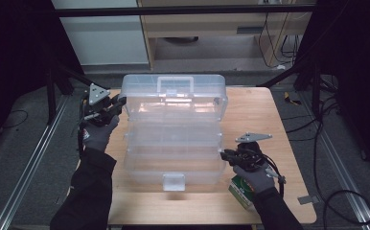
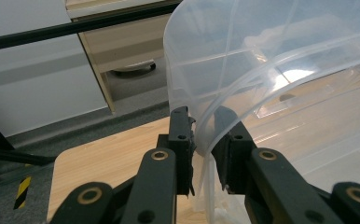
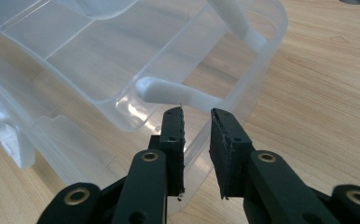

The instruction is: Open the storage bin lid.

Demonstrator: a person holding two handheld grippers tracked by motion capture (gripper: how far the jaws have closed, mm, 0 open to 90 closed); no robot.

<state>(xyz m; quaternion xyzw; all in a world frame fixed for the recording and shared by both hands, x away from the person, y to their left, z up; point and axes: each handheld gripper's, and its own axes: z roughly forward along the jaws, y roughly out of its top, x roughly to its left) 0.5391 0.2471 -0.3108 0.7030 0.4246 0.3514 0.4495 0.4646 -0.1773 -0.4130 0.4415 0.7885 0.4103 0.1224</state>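
Note:
A clear plastic toolbox stands open on the wooden table, its lid raised at the back. My left gripper is at the lid's left corner. In the left gripper view the lid's curved rim runs between the jaws of my left gripper, which are shut on it. My right gripper is at the box's right end. There my right gripper is shut on the box's rim, just below a white hinge arm.
A green and white carton lies on the table under my right hand. A small grey plate sits at the table's front right corner. The box's white latch faces the front edge. Cables trail on the floor to the right.

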